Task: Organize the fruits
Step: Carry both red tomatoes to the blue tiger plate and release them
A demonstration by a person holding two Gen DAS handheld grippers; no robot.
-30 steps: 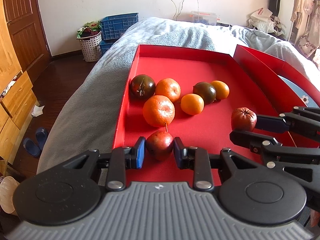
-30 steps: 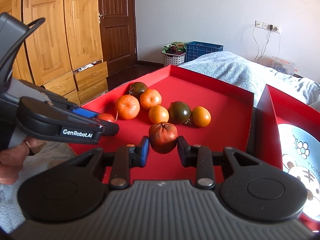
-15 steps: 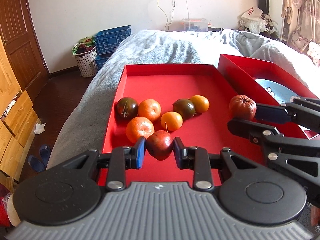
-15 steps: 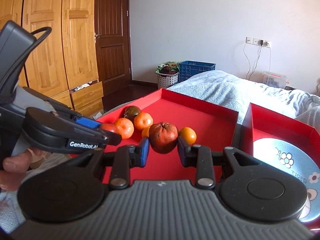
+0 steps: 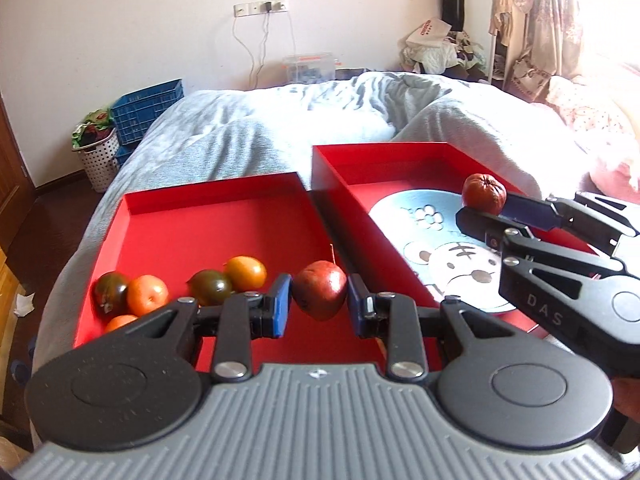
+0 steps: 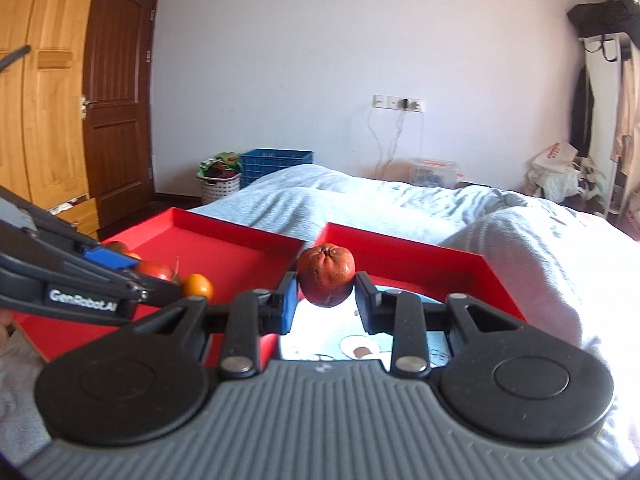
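My left gripper (image 5: 319,303) is shut on a dark red fruit with a thin stem (image 5: 320,290), held above the right edge of the left red tray (image 5: 208,224). Several oranges and dark green-brown fruits (image 5: 208,286) lie in that tray's near left corner. My right gripper (image 6: 327,295) is shut on a wrinkled red-orange fruit (image 6: 326,279), held over the right red tray (image 6: 420,252), which has a cartoon tiger picture (image 5: 452,252) on its floor. From the left wrist view, the right gripper (image 5: 486,206) and its fruit (image 5: 483,193) hang over that picture.
Both trays rest side by side on a bed with a grey blanket (image 5: 260,132). A blue crate (image 5: 146,110) and a dotted basket (image 5: 96,156) stand on the floor by the far wall. A wooden wardrobe and dark door (image 6: 116,92) are at the left.
Both grippers have moved right and risen with their fruits. The left one went from the fruit pile to the tray's right edge; the right one crossed from the left tray to over the right tray.
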